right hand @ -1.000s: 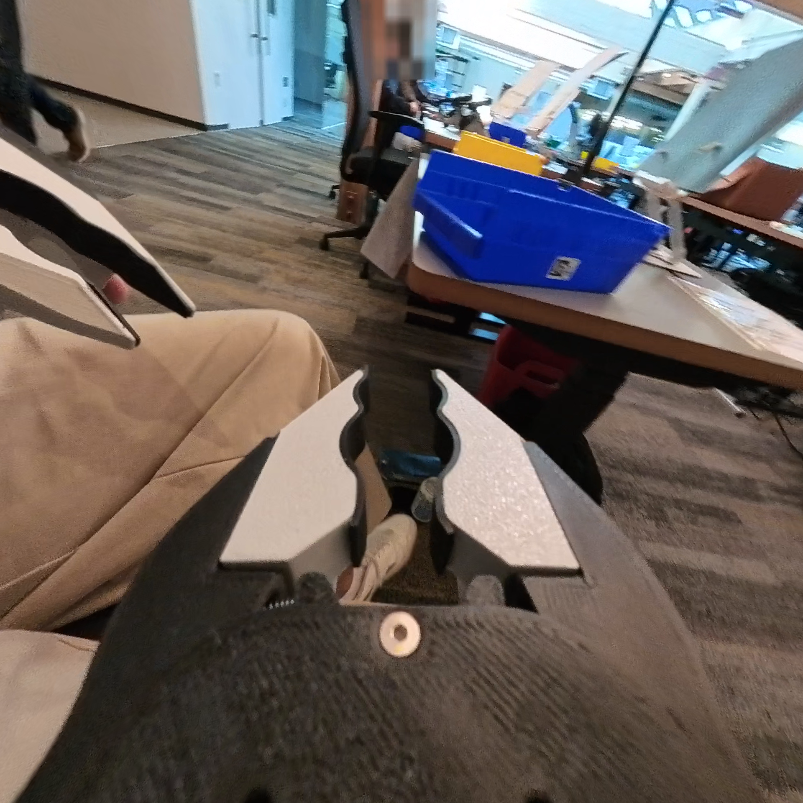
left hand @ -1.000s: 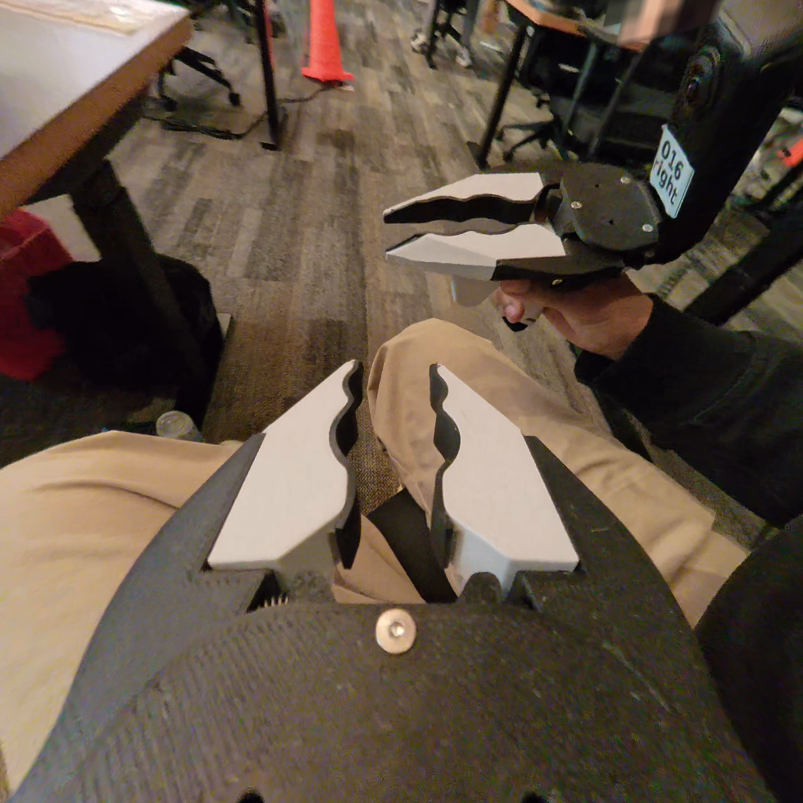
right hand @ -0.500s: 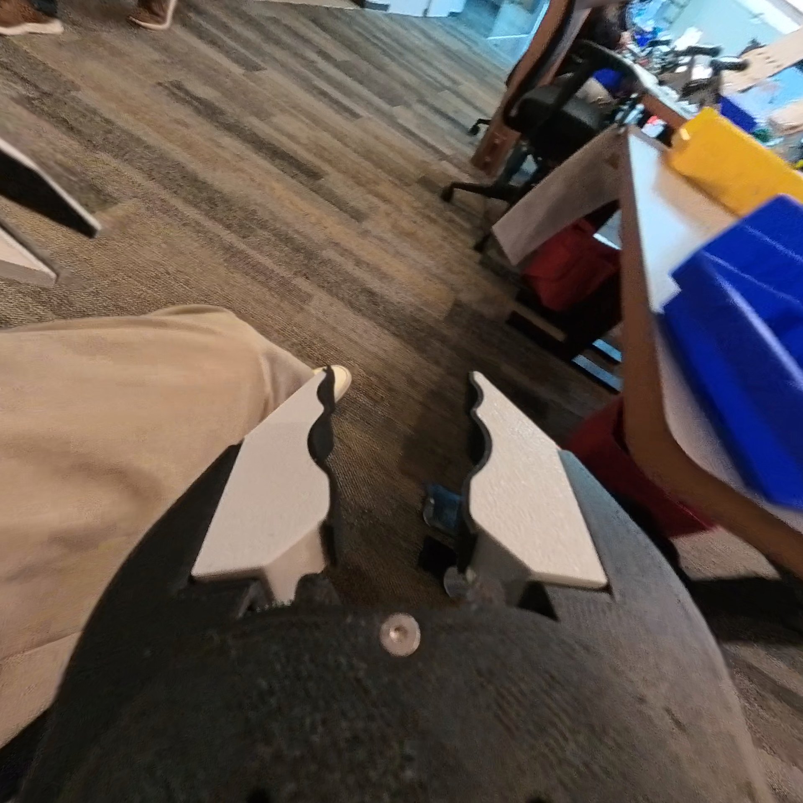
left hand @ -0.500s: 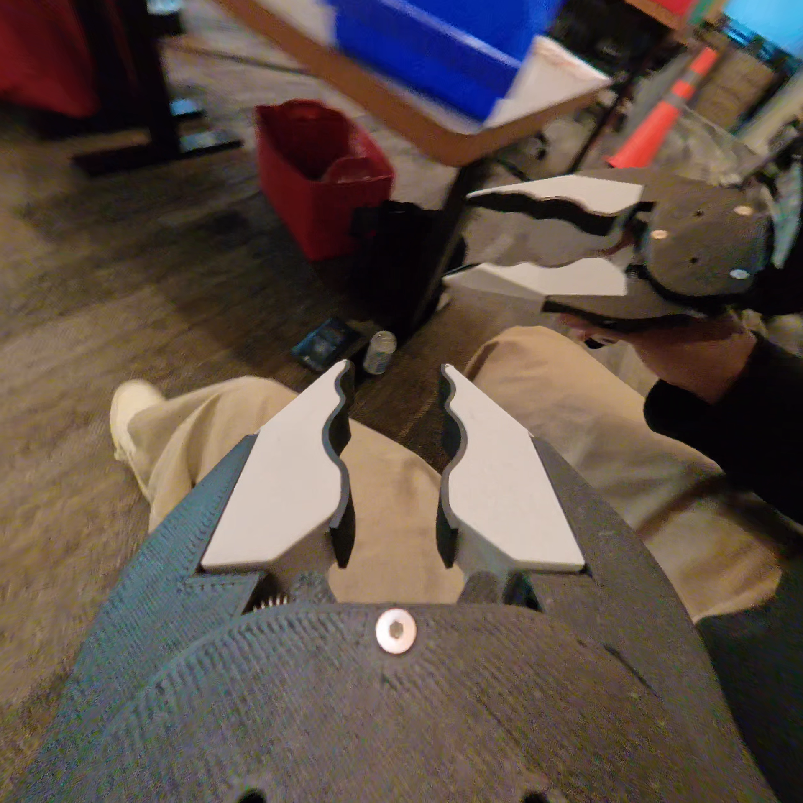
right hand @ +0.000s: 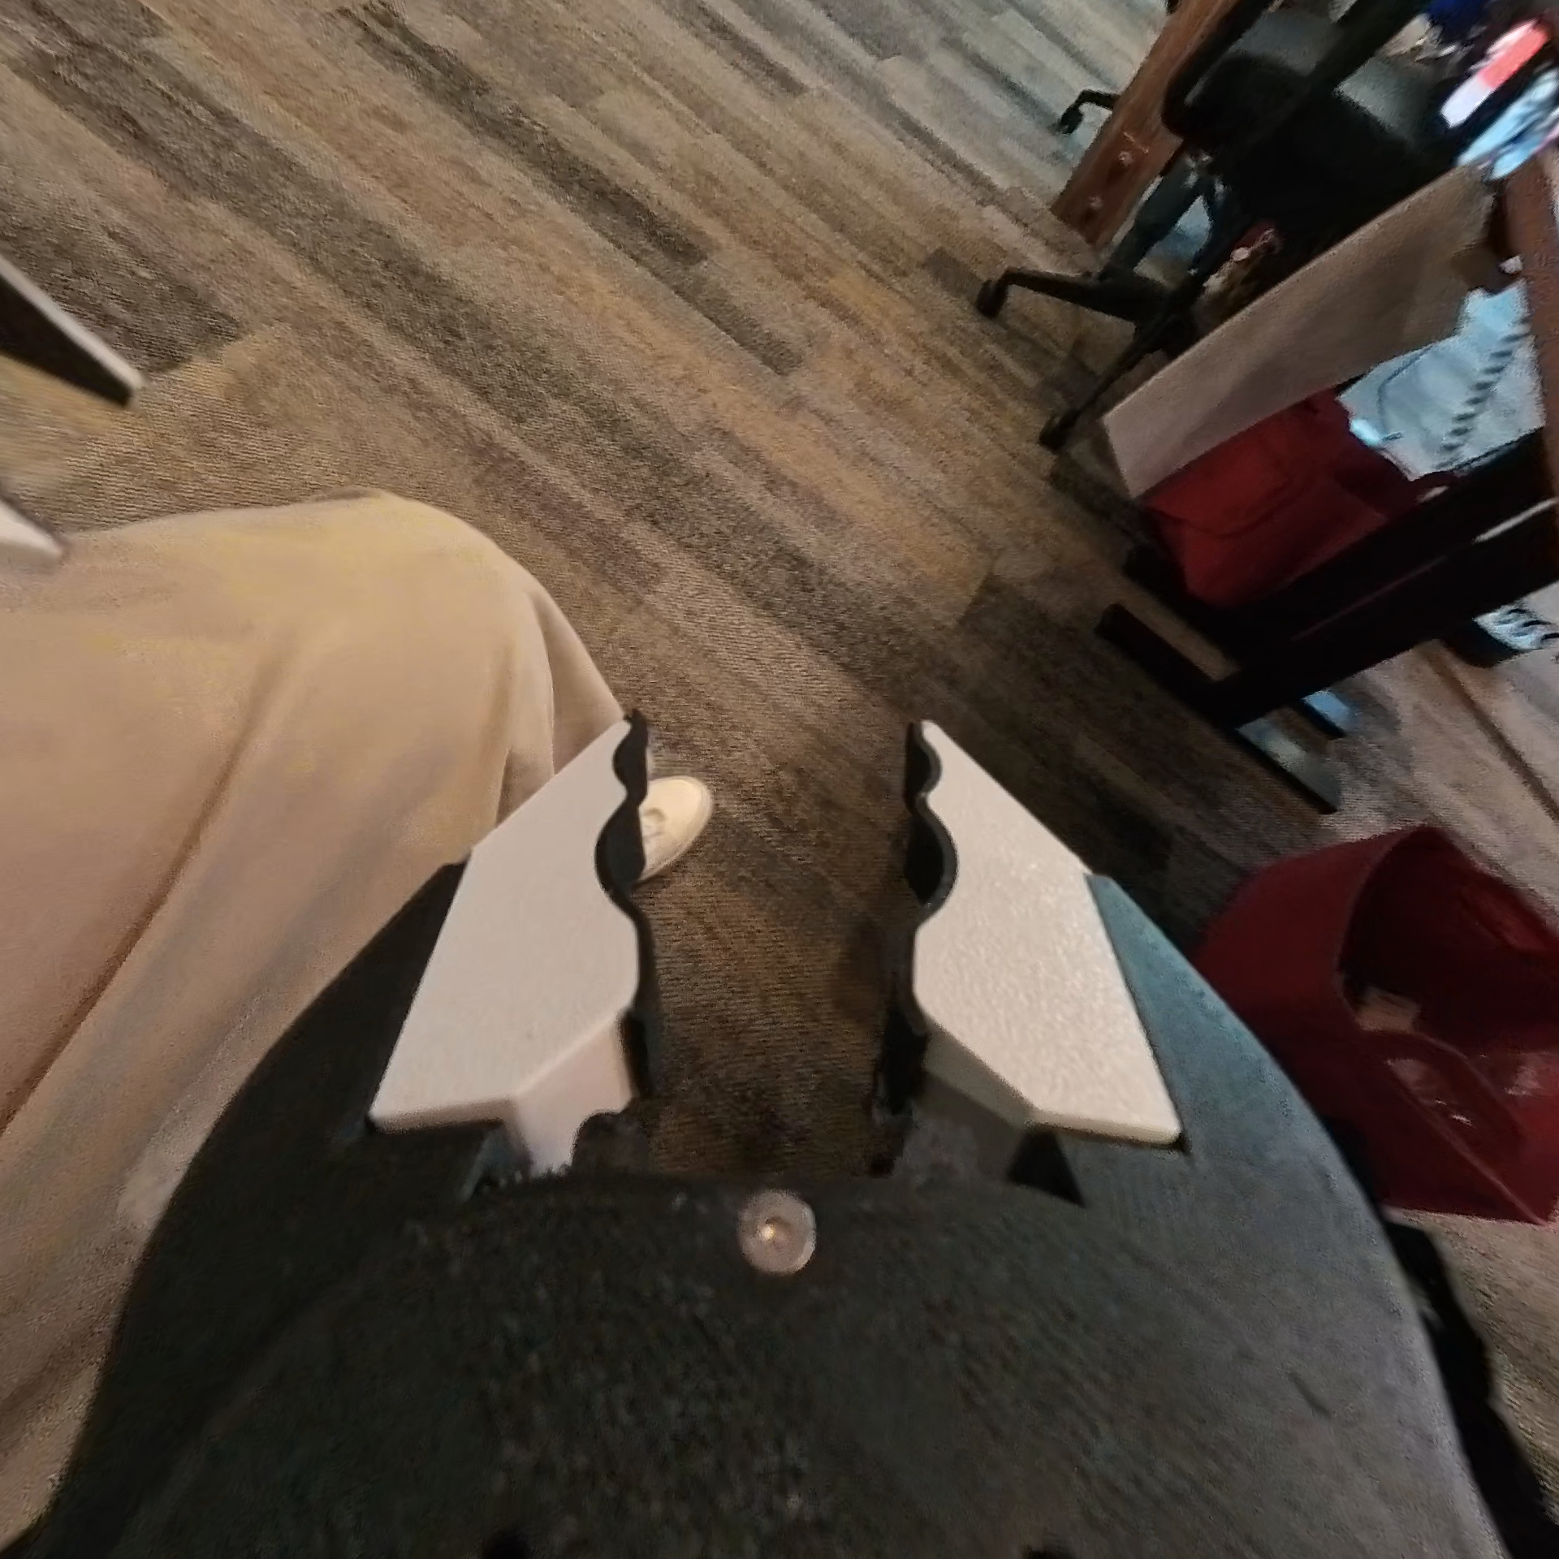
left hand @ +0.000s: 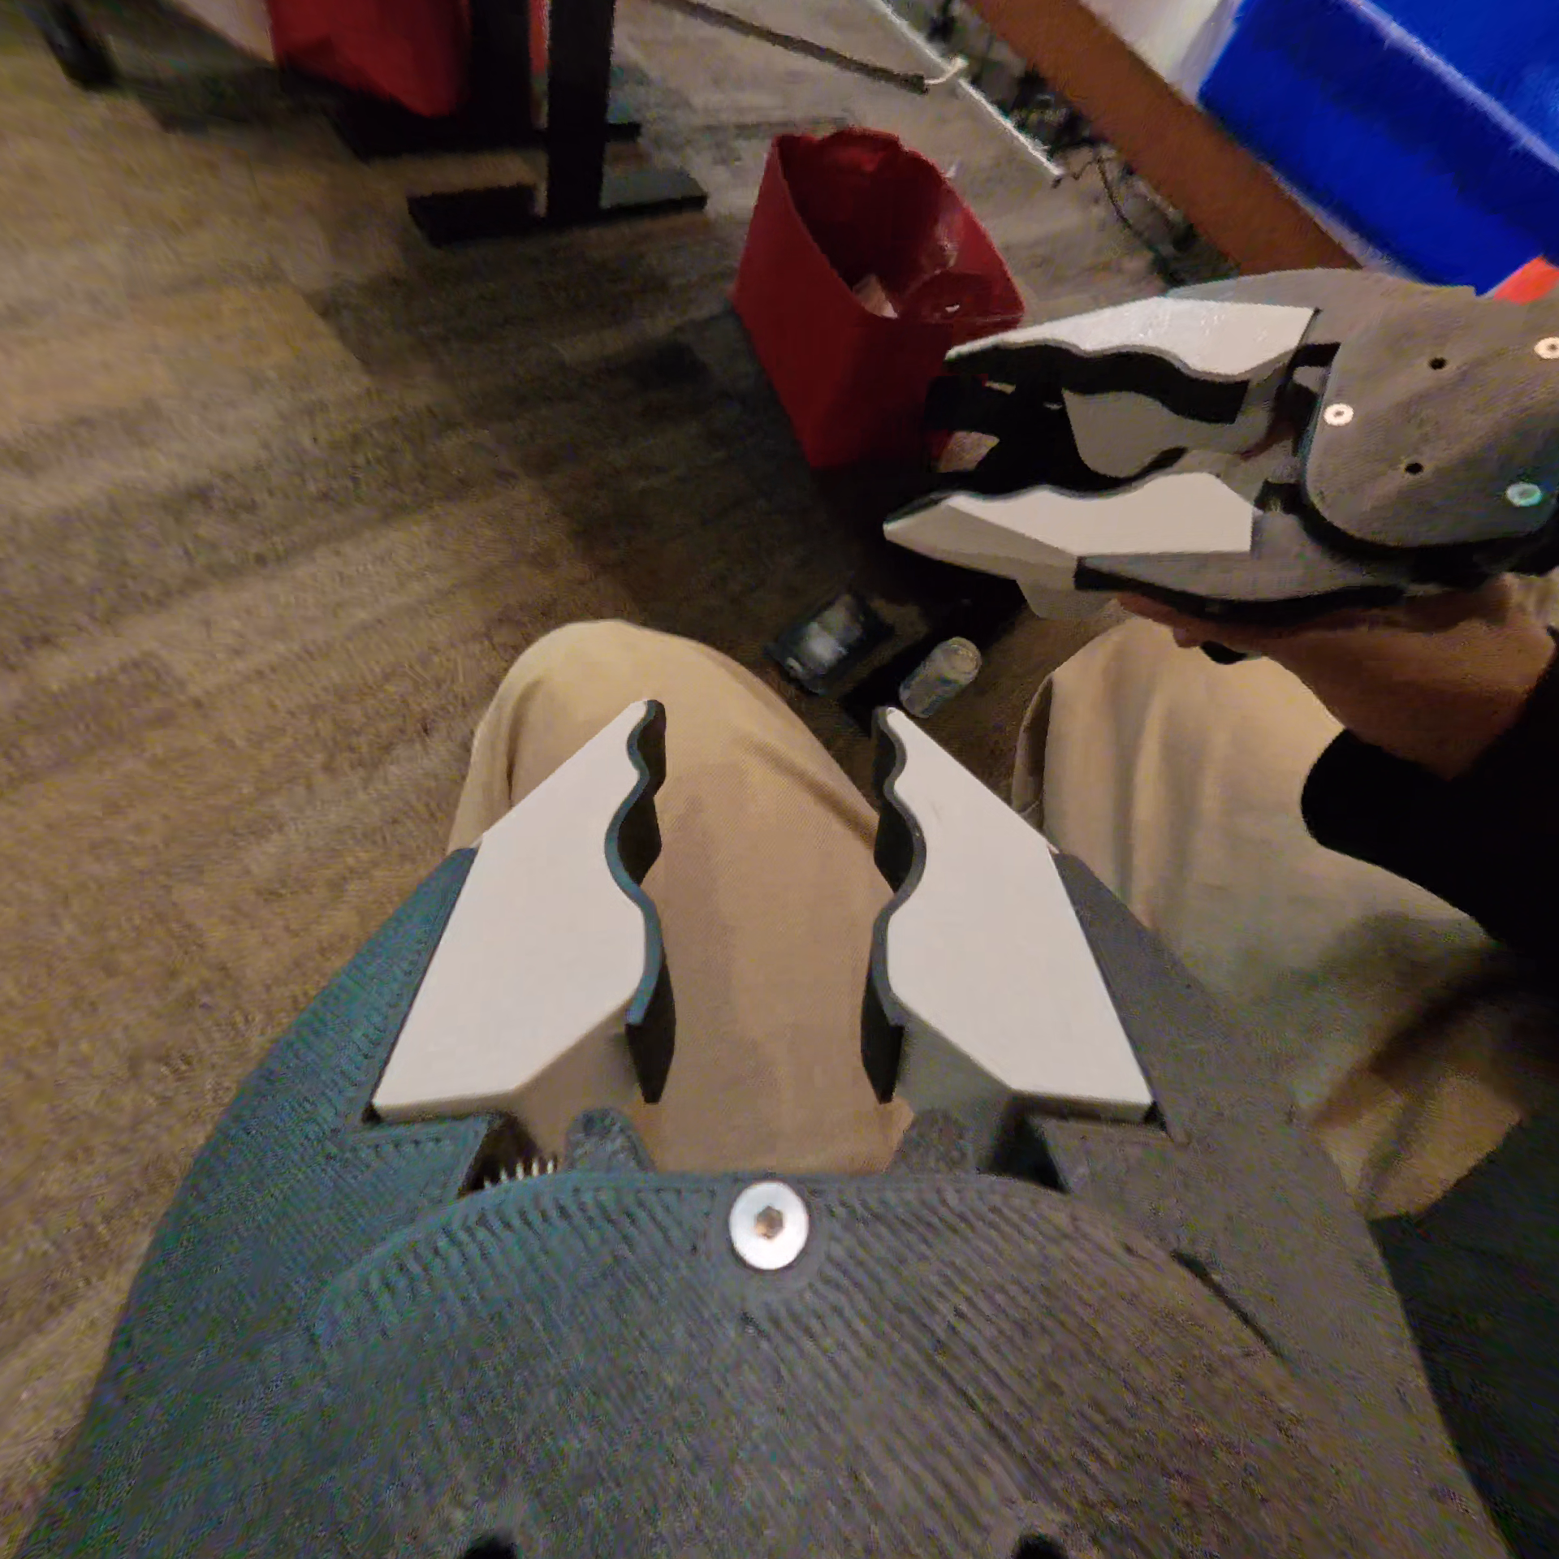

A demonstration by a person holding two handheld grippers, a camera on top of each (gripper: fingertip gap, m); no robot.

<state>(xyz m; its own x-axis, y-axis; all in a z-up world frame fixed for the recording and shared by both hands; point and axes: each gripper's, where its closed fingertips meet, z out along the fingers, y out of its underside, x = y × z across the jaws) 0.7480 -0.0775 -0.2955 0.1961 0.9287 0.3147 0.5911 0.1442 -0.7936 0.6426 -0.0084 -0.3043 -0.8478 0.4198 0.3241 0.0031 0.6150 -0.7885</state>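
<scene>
Both grippers are empty here, jaws spread with only air between them. The left gripper (left hand: 768,717) hangs over a knee in tan trousers (left hand: 742,810), nearest thing to it, not touching as far as I can tell. The right gripper (right hand: 776,730) points at bare carpet (right hand: 590,278), white shoe (right hand: 671,814) just beside its left finger. In the left wrist view a red bin (left hand: 852,295) sits at upper middle, a clear bottle (left hand: 938,675) on the floor beyond the knee. No readable writing anywhere.
</scene>
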